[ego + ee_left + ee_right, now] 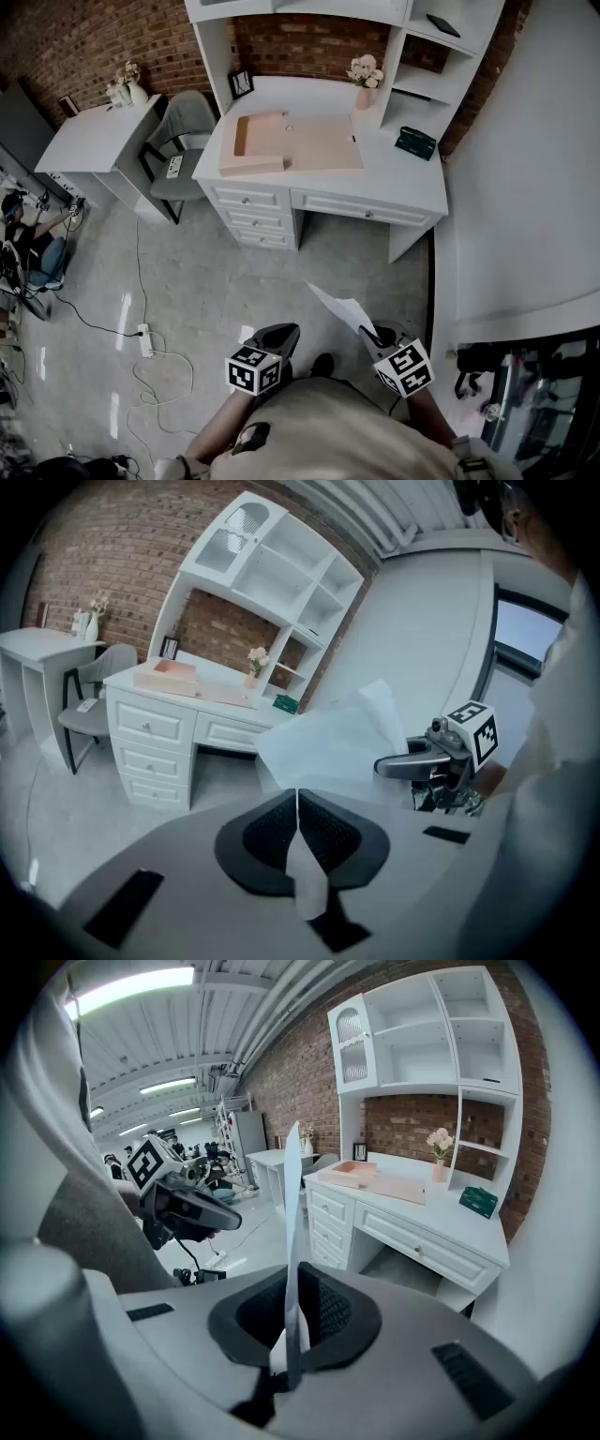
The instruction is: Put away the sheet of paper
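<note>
The carrying step is judged to be in hand: the sheet of paper (342,309) is held in the air above the floor, well apart from the white worktop (398,183), and nothing has yet been put away. It is clamped at its near edge by the right gripper (367,333), whose jaws are closed on it; in the right gripper view the sheet is seen edge-on, rising upright from between the pads. The left gripper (281,336) is held just beside it with its jaws brought together and no hold on the sheet – only a pale sliver, which cannot be identified, is seen low in the seam. The sheet is plain white, thin and slightly curled, and it is expected to flop if moved fast. A tan open folder (300,141) lies on the worktop – probably the place meant for it. The worktop must be approached next, and the sheet lowered flat.
</note>
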